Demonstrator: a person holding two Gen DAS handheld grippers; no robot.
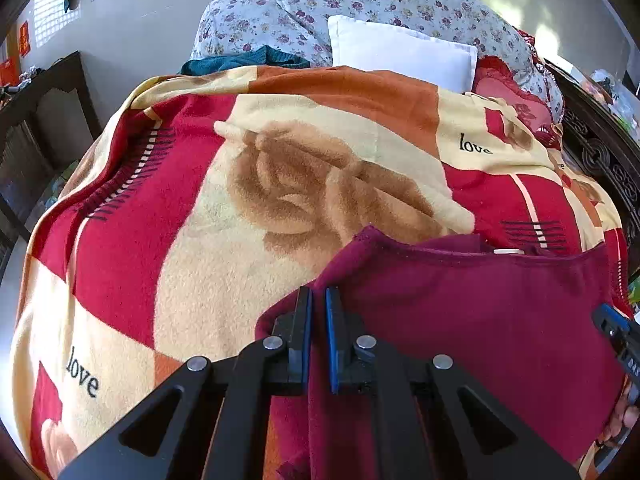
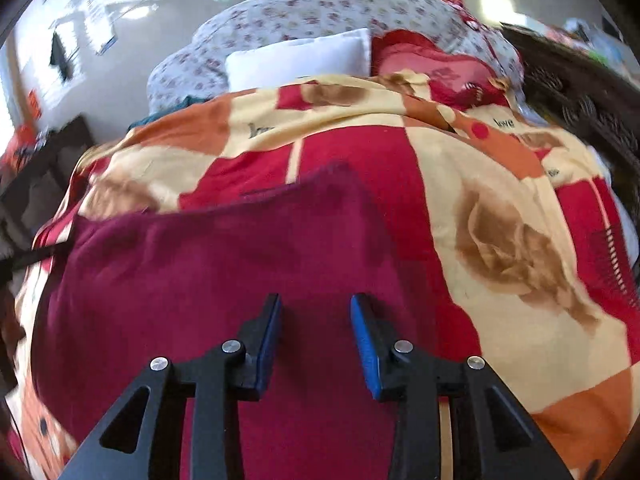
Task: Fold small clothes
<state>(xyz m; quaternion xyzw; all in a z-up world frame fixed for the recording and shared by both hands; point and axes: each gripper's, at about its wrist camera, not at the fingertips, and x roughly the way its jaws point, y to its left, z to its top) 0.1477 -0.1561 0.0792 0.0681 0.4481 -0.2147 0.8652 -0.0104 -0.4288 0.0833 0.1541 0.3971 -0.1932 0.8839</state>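
Note:
A maroon garment lies spread on a patterned blanket on a bed. My left gripper is shut on the garment's left edge, with a fold of cloth pinched between its blue pads. In the right wrist view the garment fills the lower left. My right gripper is open just above the cloth near its right side, with nothing between the fingers. The right gripper's tip also shows at the right edge of the left wrist view.
The blanket covers the bed. At the head lie a white pillow, floral bedding, a red cushion and a teal garment. A dark carved headboard runs along the right; dark furniture stands left.

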